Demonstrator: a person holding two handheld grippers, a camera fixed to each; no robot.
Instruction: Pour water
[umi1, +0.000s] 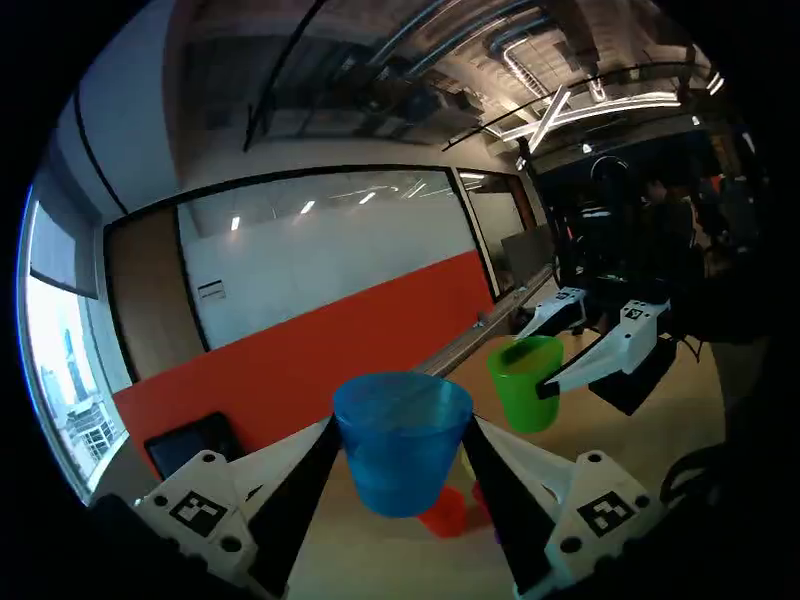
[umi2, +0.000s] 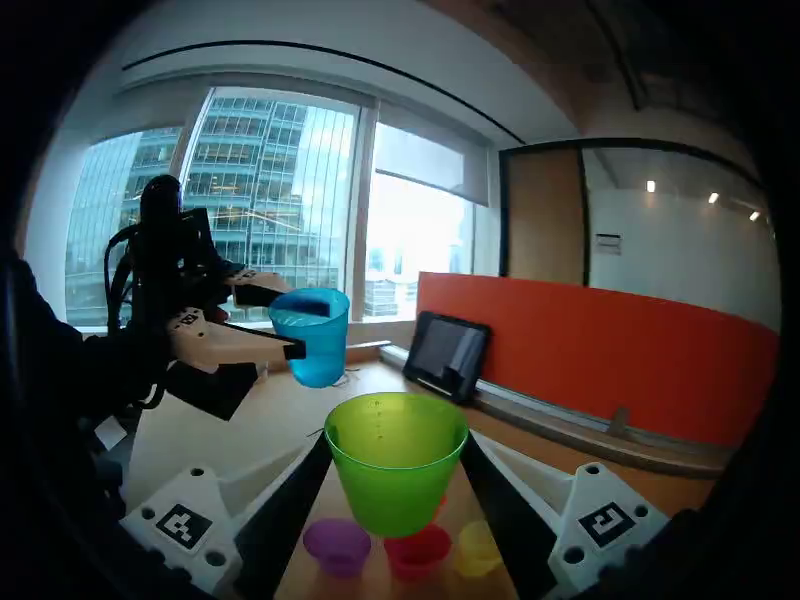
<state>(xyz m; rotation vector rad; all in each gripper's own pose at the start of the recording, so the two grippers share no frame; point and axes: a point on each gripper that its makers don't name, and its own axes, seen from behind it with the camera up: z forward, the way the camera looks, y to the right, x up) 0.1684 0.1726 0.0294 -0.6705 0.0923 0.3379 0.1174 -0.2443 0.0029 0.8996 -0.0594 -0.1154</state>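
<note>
- Left gripper (umi1: 403, 430) is clenching a blue cup (umi1: 403, 450) by its sides, one finger pressing on each flank. The cup is sitting upright, raised above the table (umi2: 250, 420).
- Right gripper (umi2: 396, 450) is grasping a green cup (umi2: 396, 465) the same way, upright and mouth up, hanging over three small cups on the table: purple (umi2: 338, 545), red (umi2: 418, 550), yellow (umi2: 478, 548).
- Seen from the right gripper view, the blue cup is hanging off to the side of the green one and a little higher. The two are near each other but apart, rims not meeting.
- Water: I am not making out any level in either cup. The green one's inside looks bare as far as it shows; the blue one is too cloudy to tell.
- A dark tablet (umi2: 447, 355) is leaning by the orange wall panel (umi2: 620, 350), well clear of the cups.

Judgement: the pour itself is not yet under way, since neither cup is tipping; this looks like the lining-up step. Next move probably calls for bringing the blue rim over the green mouth, then tipping slowly while the receiving cup is kept level. Main risk is spilling past the rim onto the small cups below.
</note>
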